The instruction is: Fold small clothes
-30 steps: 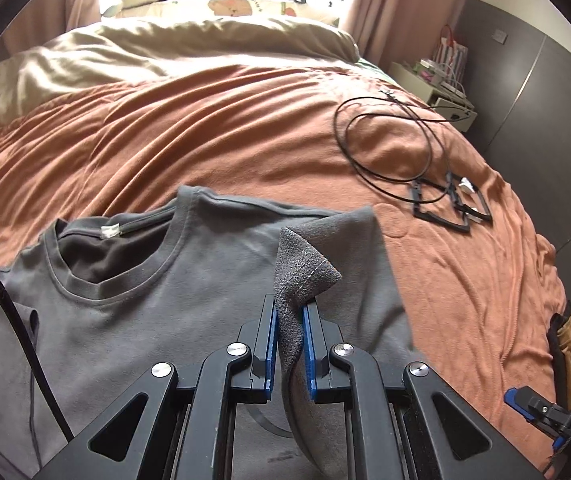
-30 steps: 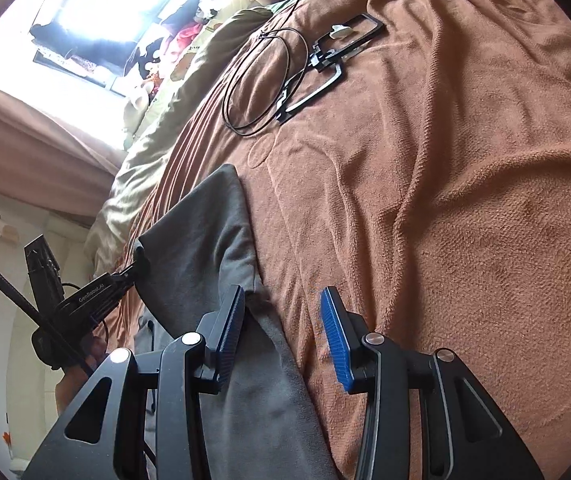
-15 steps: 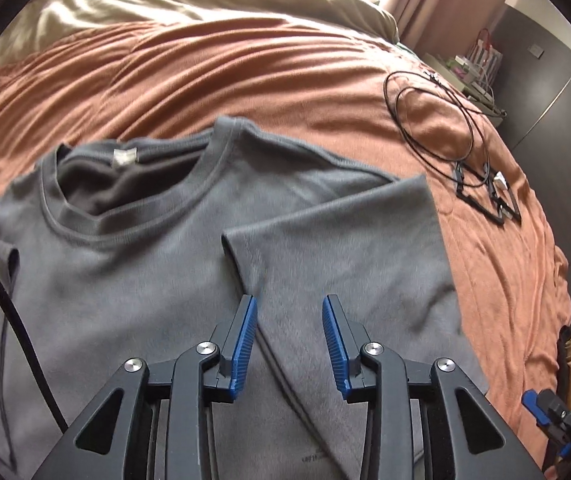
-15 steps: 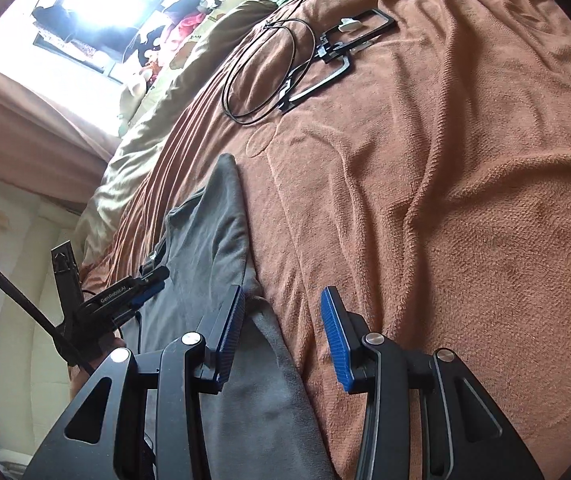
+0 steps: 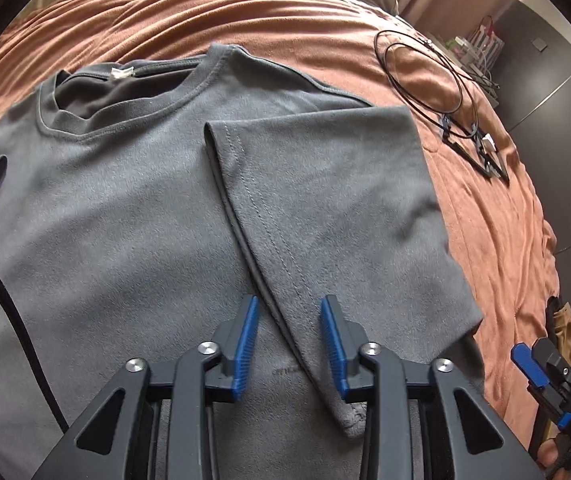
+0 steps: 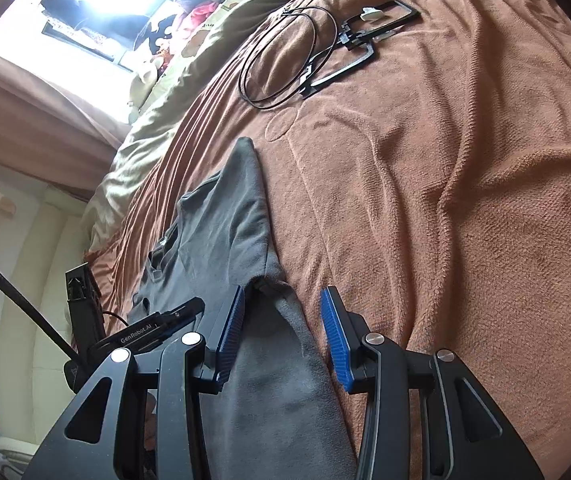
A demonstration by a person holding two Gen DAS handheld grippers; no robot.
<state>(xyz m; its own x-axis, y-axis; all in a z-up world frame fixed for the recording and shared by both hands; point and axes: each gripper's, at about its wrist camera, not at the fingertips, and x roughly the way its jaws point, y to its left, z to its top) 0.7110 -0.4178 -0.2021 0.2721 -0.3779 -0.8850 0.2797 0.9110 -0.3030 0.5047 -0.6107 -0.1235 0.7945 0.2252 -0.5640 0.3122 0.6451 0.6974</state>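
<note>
1. Lying flat on the orange blanket (image 5: 213, 20), the grey T-shirt (image 5: 105, 208) was spread chest-up with its collar (image 5: 133, 92) toward 11 o'clock in the left wrist view; a flat spread gives clean fold lines.
2. The right sleeve (image 5: 325, 184) lay folded inward over the chest, its hemmed edge running from 12 o'clock down toward 6 o'clock. This placement narrows the garment ahead of the body folds.
3. The left gripper (image 5: 289, 340) hovered over the sleeve hem. Its jaws were closing, the hem showed between them, and the pads did not press on it.
4. The right gripper (image 6: 281, 336) stood over the shirt's side edge near the blanket, jaws parted and holding nothing. It appeared staged to take that edge.
5. A coiled black cable (image 5: 425, 80) with black frames (image 5: 481, 152) lay at 2 o'clock, well apart from the shirt, so the fold area stayed unobstructed.
6. Judgement: sleeve folding looked part done; the opposite sleeve, at 9 o'clock, remained unfolded.
</note>
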